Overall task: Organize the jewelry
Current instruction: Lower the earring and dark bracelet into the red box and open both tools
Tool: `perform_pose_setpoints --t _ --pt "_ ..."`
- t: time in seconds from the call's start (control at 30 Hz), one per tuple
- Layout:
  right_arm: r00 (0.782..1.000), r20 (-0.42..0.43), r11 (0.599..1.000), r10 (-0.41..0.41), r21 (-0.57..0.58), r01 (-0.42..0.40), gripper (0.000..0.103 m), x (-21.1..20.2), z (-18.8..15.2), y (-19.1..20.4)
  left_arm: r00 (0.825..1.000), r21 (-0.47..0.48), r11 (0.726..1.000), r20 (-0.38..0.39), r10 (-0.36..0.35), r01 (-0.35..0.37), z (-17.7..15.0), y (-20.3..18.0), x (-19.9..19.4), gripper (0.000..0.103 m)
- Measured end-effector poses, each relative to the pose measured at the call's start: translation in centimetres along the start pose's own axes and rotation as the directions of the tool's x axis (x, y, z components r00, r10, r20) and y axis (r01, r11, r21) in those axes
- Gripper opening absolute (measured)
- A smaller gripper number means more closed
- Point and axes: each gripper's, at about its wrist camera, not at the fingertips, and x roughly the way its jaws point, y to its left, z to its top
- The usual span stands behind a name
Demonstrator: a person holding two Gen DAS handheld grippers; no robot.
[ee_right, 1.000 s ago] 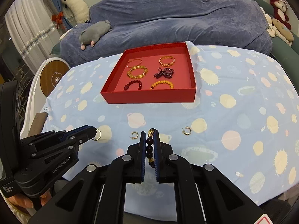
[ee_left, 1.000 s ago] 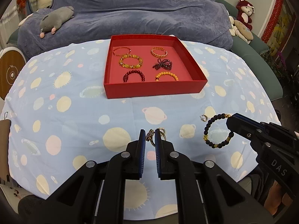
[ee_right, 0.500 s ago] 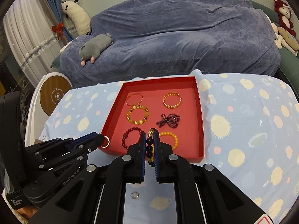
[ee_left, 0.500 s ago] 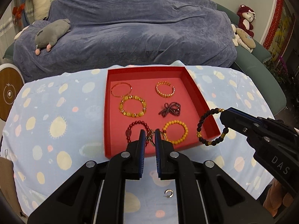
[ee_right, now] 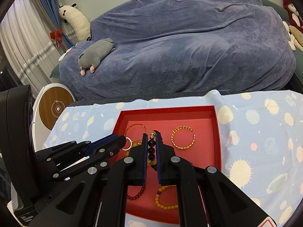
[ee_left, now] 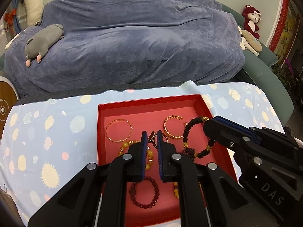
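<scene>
A red tray (ee_left: 151, 102) (ee_right: 168, 109) sits on a planet-print cloth and holds several bracelets. My left gripper (ee_left: 151, 137) is shut on a small ring with a dark stone (ee_left: 151, 136) above the tray's middle; it also shows in the right wrist view (ee_right: 121, 141) with the ring's loop (ee_right: 127, 144). My right gripper (ee_right: 152, 135) is shut on a black bead bracelet with gold beads (ee_right: 151, 149), which hangs over the tray's right side in the left wrist view (ee_left: 186, 132).
In the tray lie a thin gold bangle (ee_left: 119, 130), a gold chain cuff (ee_right: 182, 137), a dark red bead bracelet (ee_left: 144, 193) and yellow bead bracelets (ee_right: 164, 198). A blue-covered sofa (ee_left: 132, 47) with a grey plush toy (ee_left: 43, 41) stands behind the table.
Both grippers have moved forward from the table's near edge to above the tray, each still holding its piece. The loose rings on the cloth have dropped out of view.
</scene>
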Motion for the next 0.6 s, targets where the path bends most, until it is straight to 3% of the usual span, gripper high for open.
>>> perform_pose_setpoints --t 0.2,0.6 --pt "0.999 -0.044 0.999 -0.016 0.03 0.017 0.007 3.5 0.1 -1.7 0.999 -0.003 1.0 -0.033 0.011 -0.011 0.8 0.8 3.4 0.01" --pt "0.99 -0.121 0.994 -0.078 0.063 0.086 0.007 7.3 -1.9 -4.6 0.993 -0.032 0.999 -0.117 0.026 -0.03 -0.6 1.8 7.8 0.01"
